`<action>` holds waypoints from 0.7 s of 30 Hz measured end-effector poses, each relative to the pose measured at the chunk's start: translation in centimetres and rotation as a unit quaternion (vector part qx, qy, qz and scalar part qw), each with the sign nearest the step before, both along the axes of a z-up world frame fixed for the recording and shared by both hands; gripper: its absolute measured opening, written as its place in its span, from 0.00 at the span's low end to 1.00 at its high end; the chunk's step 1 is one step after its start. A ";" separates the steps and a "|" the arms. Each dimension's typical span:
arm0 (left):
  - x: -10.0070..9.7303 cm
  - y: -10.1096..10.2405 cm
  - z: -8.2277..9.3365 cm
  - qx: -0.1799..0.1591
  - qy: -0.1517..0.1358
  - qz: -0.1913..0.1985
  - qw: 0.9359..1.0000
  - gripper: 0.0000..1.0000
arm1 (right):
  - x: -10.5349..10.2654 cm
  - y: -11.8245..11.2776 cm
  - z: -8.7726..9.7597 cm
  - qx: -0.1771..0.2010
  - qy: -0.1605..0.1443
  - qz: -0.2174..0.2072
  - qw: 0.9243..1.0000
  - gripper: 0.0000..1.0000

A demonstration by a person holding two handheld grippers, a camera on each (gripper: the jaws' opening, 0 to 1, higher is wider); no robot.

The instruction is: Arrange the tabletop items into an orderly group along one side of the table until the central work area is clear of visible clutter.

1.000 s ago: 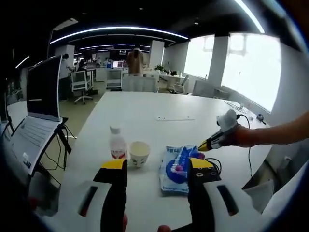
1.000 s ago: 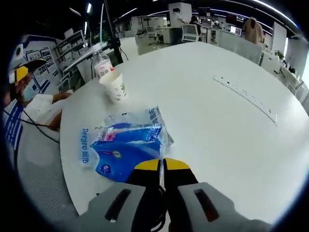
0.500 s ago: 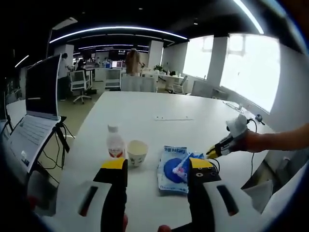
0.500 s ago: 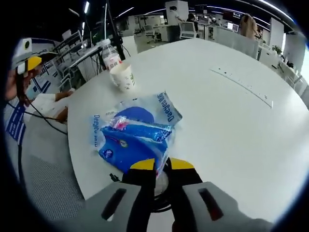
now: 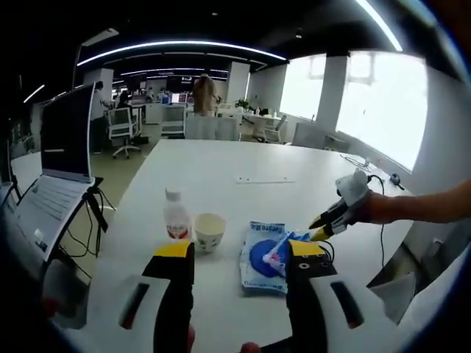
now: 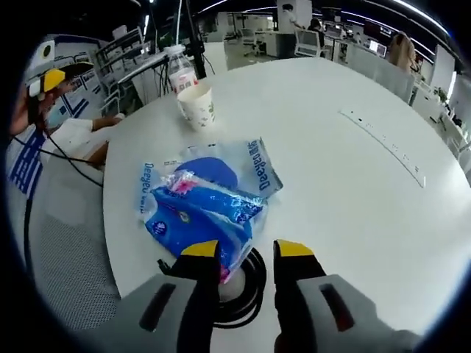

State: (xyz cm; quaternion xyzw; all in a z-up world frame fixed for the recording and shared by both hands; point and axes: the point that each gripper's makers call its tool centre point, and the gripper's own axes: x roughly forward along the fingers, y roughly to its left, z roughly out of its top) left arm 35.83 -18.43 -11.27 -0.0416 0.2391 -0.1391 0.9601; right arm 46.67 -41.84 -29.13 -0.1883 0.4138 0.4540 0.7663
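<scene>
Right gripper [image 6: 246, 250]: jaws apart, holding nothing, above a black cable coil [image 6: 246, 290] beside the blue packet [image 6: 202, 206]. Left gripper [image 5: 239, 254]: jaws wide apart, empty. Paper cup [image 5: 210, 232], bottle [image 5: 176, 217] left of packet, near the white table [image 5: 221, 165] edge.

Strong daylight is admitted through the windows [image 5: 368, 103] in the left gripper view, where the panes are blown out to white. Curved ceiling light strips [image 5: 176, 45] are seen against a dark ceiling. The white counter [image 6: 346, 184] is evenly and brightly lit, with soft shadows. Straight lines are bent by fisheye distortion, and detail is softened towards the edges.
</scene>
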 end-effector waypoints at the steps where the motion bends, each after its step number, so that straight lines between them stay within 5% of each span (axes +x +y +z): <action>1: -0.1 0.0 0.0 0.000 0.000 0.000 1.000 0.49 | 0.0 0.1 -0.3 -0.004 0.005 0.008 1.000 0.28; 8: -0.1 0.0 0.1 0.003 -0.001 0.002 1.000 0.49 | 0.5 1.0 -1.6 -0.029 0.014 0.041 0.999 0.29; 12: -0.2 0.1 0.2 -0.001 0.000 0.004 1.000 0.50 | 0.5 1.0 -2.3 -0.067 -0.001 0.083 0.994 0.18; 17: -0.5 0.4 0.1 -0.003 0.001 0.009 1.000 0.50 | 0.5 1.8 -2.0 -0.046 0.008 0.072 0.996 0.03; 21: -0.5 0.6 0.1 -0.004 0.000 0.013 1.000 0.50 | 0.4 1.9 -1.8 -0.037 0.014 0.054 0.998 0.00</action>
